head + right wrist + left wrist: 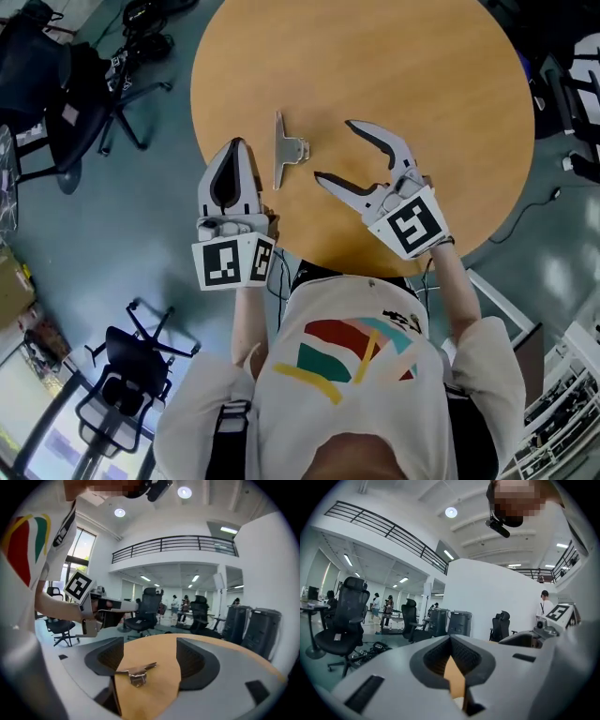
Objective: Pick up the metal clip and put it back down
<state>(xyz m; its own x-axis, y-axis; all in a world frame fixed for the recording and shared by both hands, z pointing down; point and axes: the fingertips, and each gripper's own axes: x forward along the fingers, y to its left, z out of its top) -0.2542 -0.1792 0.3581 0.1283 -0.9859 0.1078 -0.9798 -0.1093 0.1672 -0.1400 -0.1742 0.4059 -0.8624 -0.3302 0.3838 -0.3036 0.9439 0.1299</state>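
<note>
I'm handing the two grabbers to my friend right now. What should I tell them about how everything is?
Left gripper: jaws together, nothing in them, resting at the near edge of the table.
Right gripper: jaws wide apart, empty, pointed at the clip.
Clip: lying flat on the table between the two grippers, just in front of the right jaws and touched by neither.
Done: the clip is down on the table. The pictures don't show whether it has been lifted yet.
Left: if it hasn't been lifted, close the right jaws on the clip, raise it, then set it back down.
</note>
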